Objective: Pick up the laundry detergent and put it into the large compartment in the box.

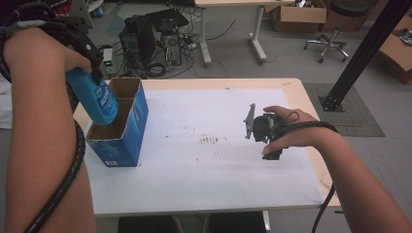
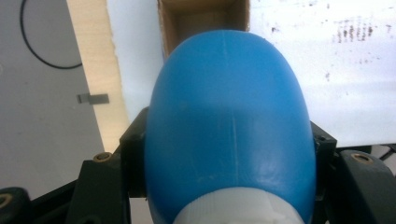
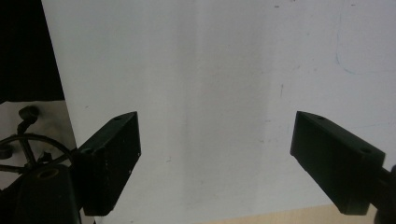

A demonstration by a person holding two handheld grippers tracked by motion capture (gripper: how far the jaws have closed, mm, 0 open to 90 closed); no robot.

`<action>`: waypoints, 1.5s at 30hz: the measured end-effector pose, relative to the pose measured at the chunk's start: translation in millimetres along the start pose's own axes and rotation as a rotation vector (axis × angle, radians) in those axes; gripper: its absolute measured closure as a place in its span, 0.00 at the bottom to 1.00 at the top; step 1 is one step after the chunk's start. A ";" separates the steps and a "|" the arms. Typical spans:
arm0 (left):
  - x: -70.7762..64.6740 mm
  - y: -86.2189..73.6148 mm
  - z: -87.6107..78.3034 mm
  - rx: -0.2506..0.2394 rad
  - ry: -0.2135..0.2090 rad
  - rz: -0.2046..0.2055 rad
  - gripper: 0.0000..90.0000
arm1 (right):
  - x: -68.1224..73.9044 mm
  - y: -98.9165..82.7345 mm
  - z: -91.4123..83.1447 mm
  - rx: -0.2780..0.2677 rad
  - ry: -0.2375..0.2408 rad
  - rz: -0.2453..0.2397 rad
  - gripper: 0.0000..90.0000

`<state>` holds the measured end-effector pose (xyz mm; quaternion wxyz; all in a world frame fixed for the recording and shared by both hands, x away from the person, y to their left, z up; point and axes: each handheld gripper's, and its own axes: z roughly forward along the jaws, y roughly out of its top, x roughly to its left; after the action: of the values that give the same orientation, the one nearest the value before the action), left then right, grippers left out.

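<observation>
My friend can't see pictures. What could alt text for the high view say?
The left gripper holds a blue plastic bottle over an open blue cardboard box on a white-covered wooden table. The right gripper hovers above the table.

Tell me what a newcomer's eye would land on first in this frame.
Probably the blue bottle, clamped in the left gripper and held over the open blue cardboard box at the table's left edge. Next, the right gripper, jaws wide apart, hovering over the white table cover.
</observation>
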<state>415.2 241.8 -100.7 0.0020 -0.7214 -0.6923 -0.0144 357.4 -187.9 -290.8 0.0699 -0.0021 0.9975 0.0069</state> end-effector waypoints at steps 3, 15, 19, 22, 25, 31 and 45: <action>1.5 2.6 5.8 -0.006 -0.003 0.009 0.43 | 0.0 0.1 0.4 0.005 0.002 0.003 0.18; 5.6 14.1 50.5 0.039 -0.007 0.030 0.43 | -0.4 0.8 1.1 0.011 0.004 0.008 0.18; 8.5 16.9 63.5 0.042 -0.021 0.027 0.43 | -0.4 1.5 1.6 0.013 0.004 0.008 0.18; 9.6 19.5 74.2 0.052 -0.023 0.033 0.43 | -0.9 2.3 2.4 0.015 0.006 0.008 0.18; 9.7 22.2 86.0 0.060 -0.029 0.038 0.43 | -1.6 3.0 3.2 0.016 0.007 0.007 0.18; 10.4 26.4 108.9 0.080 -0.041 0.046 0.43 | -2.7 4.2 5.3 0.019 0.010 0.006 0.18; 8.4 32.2 153.9 0.113 -0.039 0.066 0.43 | -3.9 6.1 12.3 0.020 0.020 0.005 0.18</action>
<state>450.4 252.4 -253.7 0.0300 -0.7426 -0.6679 0.0389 363.0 -181.6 -302.3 0.0599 0.0011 0.9982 -0.0027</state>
